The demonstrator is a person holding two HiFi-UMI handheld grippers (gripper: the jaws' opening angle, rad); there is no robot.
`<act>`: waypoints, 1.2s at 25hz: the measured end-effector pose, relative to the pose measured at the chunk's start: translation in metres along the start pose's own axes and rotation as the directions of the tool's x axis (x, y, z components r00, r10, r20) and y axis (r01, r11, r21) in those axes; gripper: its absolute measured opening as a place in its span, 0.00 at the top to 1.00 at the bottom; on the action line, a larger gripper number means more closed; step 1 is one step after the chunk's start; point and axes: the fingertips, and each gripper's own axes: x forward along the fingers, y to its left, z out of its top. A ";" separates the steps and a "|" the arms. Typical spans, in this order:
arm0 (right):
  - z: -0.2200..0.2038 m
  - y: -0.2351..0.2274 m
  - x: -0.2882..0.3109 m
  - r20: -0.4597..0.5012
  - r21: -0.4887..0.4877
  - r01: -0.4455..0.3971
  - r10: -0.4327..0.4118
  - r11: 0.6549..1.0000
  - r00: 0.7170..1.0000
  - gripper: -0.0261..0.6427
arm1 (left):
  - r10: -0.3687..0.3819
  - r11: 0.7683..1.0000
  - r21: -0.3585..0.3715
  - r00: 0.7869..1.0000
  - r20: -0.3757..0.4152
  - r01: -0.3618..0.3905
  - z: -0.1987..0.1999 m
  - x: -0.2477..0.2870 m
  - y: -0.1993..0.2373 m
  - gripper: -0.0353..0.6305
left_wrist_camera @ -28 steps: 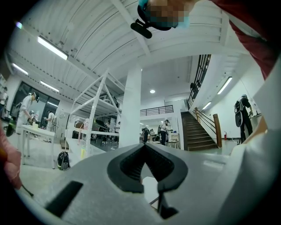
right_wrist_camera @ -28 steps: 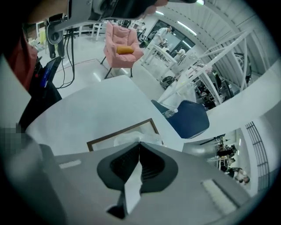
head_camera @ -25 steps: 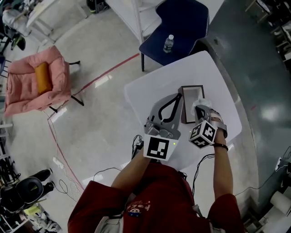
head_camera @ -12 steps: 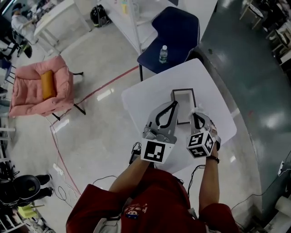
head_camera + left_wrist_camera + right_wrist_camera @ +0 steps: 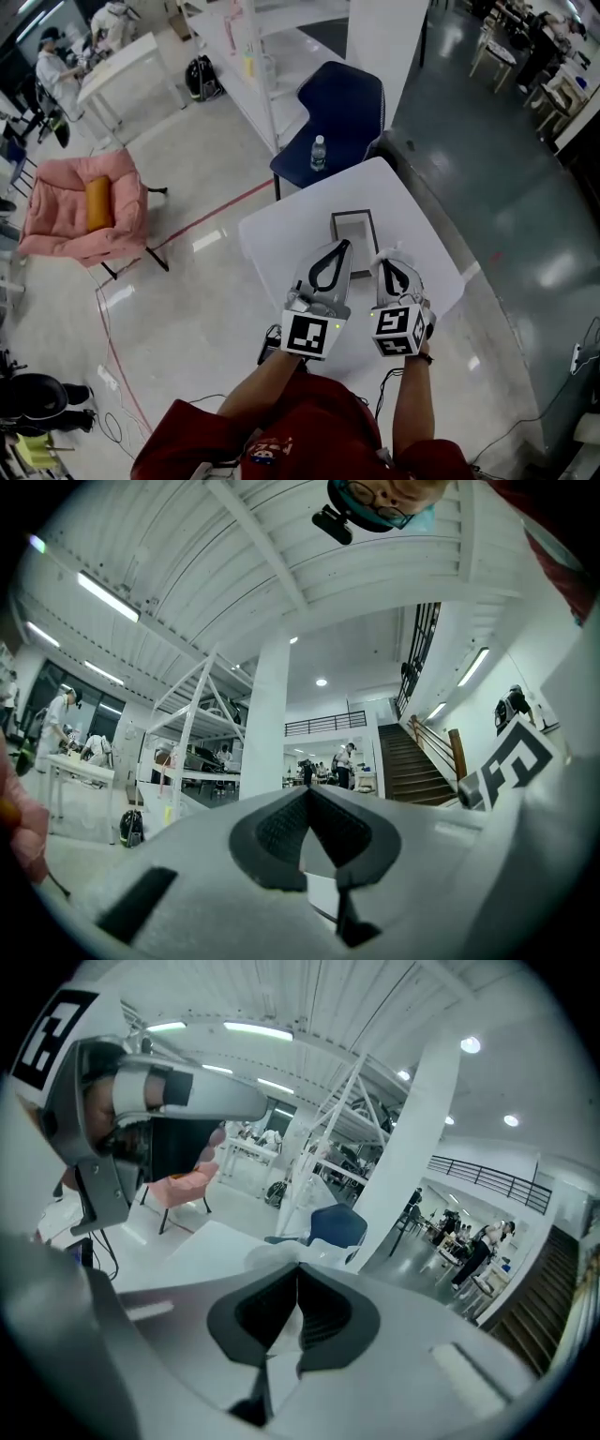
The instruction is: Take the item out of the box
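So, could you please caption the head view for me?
Right tool grips a crumpled white item beside the open dark rectangular box.

The left gripper (image 5: 307, 793) points its fingers (image 5: 281, 832) closed at the tips; white column (image 5: 265, 714) and staircase (image 5: 412, 766) beyond.

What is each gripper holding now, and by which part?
The right gripper pinches a white crumpled item by its near edge; the left gripper holds nothing.

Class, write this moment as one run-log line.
left claw: shut, empty | right claw: shut on white item | box: open, on table
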 end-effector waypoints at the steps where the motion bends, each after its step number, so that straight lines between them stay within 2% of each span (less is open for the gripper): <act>1: -0.001 -0.001 -0.006 0.021 0.009 0.002 -0.002 1.000 1.000 0.95 | 0.005 1.000 -0.001 1.000 0.004 -0.005 0.003 -0.004 -0.005 0.94; 8: 0.017 0.001 -0.050 0.129 0.123 0.044 -0.060 0.991 0.990 0.96 | -0.012 1.000 0.015 1.000 0.020 0.011 0.029 -0.030 -0.027 0.95; 11: 0.026 0.003 -0.077 0.188 0.200 0.042 -0.080 0.979 0.979 0.96 | -0.007 1.000 0.003 0.999 0.033 0.007 0.039 -0.045 -0.036 0.95; 15: 0.028 0.003 -0.113 0.244 0.254 0.069 -0.133 0.965 0.961 0.96 | -0.010 1.000 -0.005 0.999 0.052 0.010 0.051 -0.064 -0.054 0.94; 18: 0.031 0.010 -0.131 0.280 0.284 0.074 -0.157 0.956 0.947 0.96 | -0.014 1.000 0.016 0.998 0.068 0.013 0.060 -0.080 -0.062 0.94; 24: 0.045 0.021 -0.173 0.359 0.331 0.082 -0.206 0.940 0.910 0.96 | 0.004 1.000 0.019 0.997 0.074 -0.005 0.071 -0.112 -0.072 0.94; 28: 0.066 0.027 -0.201 0.419 0.398 0.063 -0.242 0.915 0.875 0.96 | 0.025 1.000 0.016 0.996 0.082 -0.027 0.074 -0.130 -0.076 0.94; 30: 0.060 0.030 -0.210 0.431 0.377 0.080 -0.252 0.923 0.867 0.96 | 0.041 0.999 0.006 0.997 0.060 -0.042 0.073 -0.140 -0.077 0.94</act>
